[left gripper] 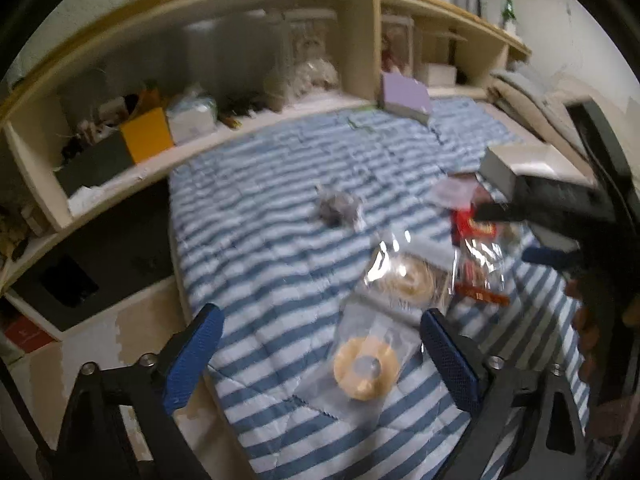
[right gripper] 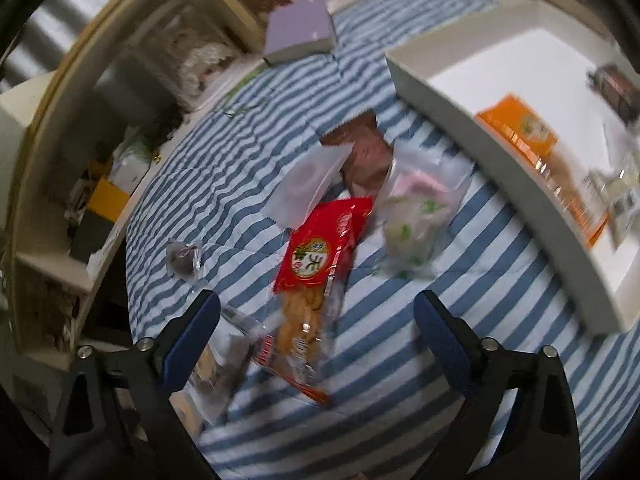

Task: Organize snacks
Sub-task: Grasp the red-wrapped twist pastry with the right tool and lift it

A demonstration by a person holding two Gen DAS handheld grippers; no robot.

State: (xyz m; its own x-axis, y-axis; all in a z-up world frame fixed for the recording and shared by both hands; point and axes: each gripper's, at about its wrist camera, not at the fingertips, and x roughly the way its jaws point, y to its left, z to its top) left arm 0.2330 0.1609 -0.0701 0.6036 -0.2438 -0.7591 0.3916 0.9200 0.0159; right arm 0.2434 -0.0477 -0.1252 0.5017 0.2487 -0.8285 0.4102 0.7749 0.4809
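Several snack packets lie on a blue-and-white striped quilt [left gripper: 260, 240]. My left gripper [left gripper: 320, 316] is open above a clear packet holding a yellow ring snack [left gripper: 366, 368]; beyond it lies a clear packet with a round pastry [left gripper: 408, 280]. My right gripper [right gripper: 316, 300] is open, poised over a red packet of fried sticks [right gripper: 312, 256] without touching it. Around that lie a white sachet [right gripper: 308, 180], a brown packet [right gripper: 368, 148] and a clear bag of pink and green sweets [right gripper: 416, 208]. A white box [right gripper: 440, 92] holds an orange packet [right gripper: 536, 140].
A small dark wrapped sweet [right gripper: 184, 258] lies apart on the quilt. A purple box [right gripper: 300, 32] sits at the far edge. A cream shelf unit [left gripper: 280, 116] with a yellow box [left gripper: 146, 136] and clutter runs along the bed's far side.
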